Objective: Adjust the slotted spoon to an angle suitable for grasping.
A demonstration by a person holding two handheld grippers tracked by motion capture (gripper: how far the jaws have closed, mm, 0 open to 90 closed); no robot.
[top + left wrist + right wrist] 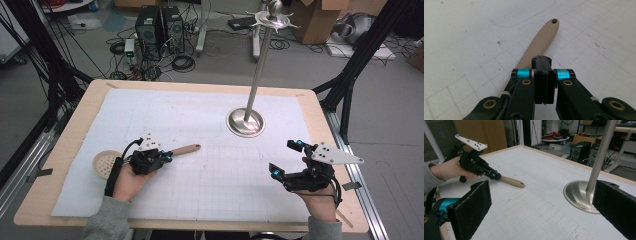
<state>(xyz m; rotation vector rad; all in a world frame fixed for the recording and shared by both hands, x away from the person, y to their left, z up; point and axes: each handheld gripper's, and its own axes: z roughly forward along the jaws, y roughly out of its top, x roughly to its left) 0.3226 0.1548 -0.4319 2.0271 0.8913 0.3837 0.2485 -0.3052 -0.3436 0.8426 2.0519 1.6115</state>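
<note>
A beige utensil lies on the white gridded mat [215, 170], its round perforated head [106, 162] to the left of my left hand and its handle [187, 149] pointing right. My left gripper [169, 157] hovers low over that handle [544, 37] with its pads pressed together and nothing between them; I cannot tell whether it touches the handle. Across the mat, the left gripper [496, 175] has the handle [512, 182] sticking out past its tip. My right gripper [285, 158] stands open at the right of the mat, jaws wide apart and empty.
A metal stand with a round dish-like base [245, 122] and a tall pole [260, 65] rises at the back middle of the mat, with curved hooks at its top [272, 19]. The base [576, 195] lies just ahead of my right gripper. Wooden table edges frame the mat.
</note>
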